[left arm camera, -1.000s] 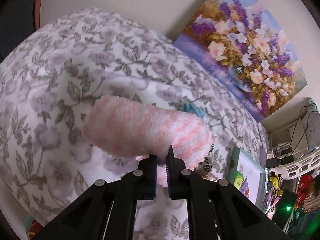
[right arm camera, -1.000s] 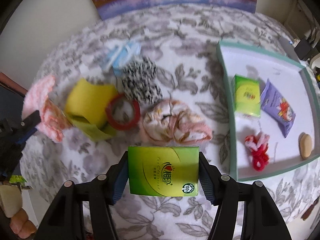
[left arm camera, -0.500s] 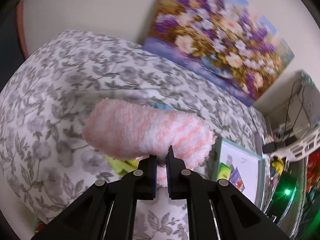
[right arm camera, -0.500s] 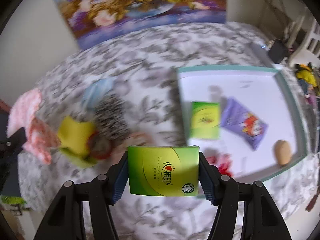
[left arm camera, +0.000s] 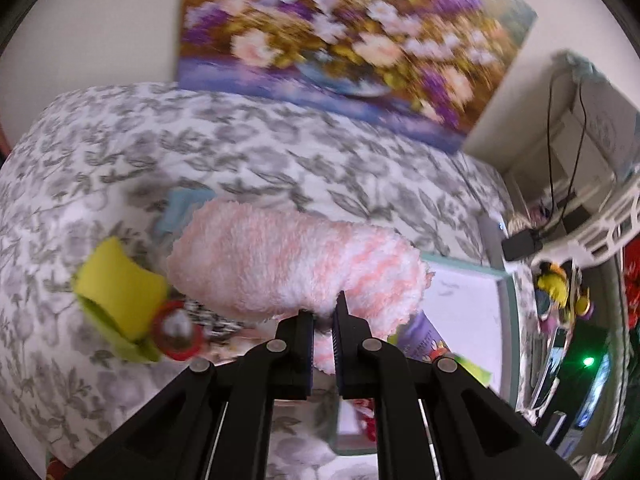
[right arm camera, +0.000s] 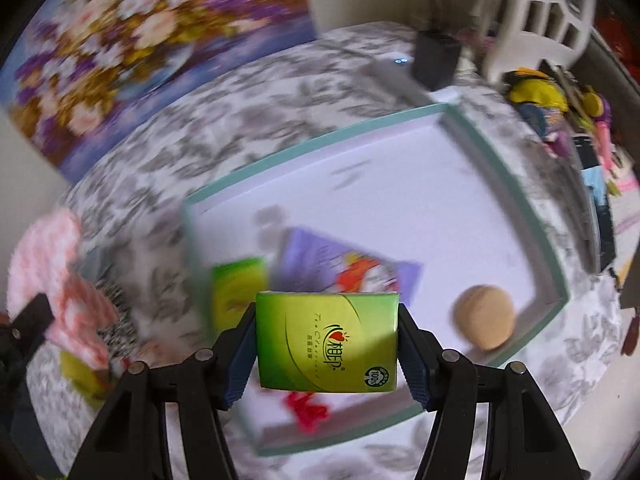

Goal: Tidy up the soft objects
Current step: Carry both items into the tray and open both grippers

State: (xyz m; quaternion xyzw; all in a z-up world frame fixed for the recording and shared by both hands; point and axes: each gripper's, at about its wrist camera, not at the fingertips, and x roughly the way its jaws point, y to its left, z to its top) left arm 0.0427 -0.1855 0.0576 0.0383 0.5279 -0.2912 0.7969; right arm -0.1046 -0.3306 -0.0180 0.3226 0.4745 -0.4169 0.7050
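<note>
Right gripper first, closest to the lens: its fingers are clamped on the two short sides of a green tissue pack, held flat and square, hanging above the near edge of the teal-rimmed tray. That pack looks light and squashy with a slick wrapper, so a grip across the sides like this one seems the safe choice; squeeze too hard and it should simply dent.

Over on the other side, the left gripper has its fingers pinched nearly together on the lower edge of a fluffy pink-and-white towel, rolled up and carried in the air over the bed. Plush, limp, almost weightless by the look of it; a pinch deep into the pile should hold, though a loose end could sag or unroll.

Down in the tray: a second green pack near the left wall, a purple packet beside it, a tan round thing by the right corner, something red at the near edge, partly hidden. The back half of the tray is bare white.

Left on the floral bedspread, a yellow sponge touching a red ring, and a black-and-white patterned piece tucked under the towel's shadow.

Farther back, a flower painting leans on the pale wall at the bed's far edge, and a white plastic rack with cables and clutter crowds the right side of the room.
</note>
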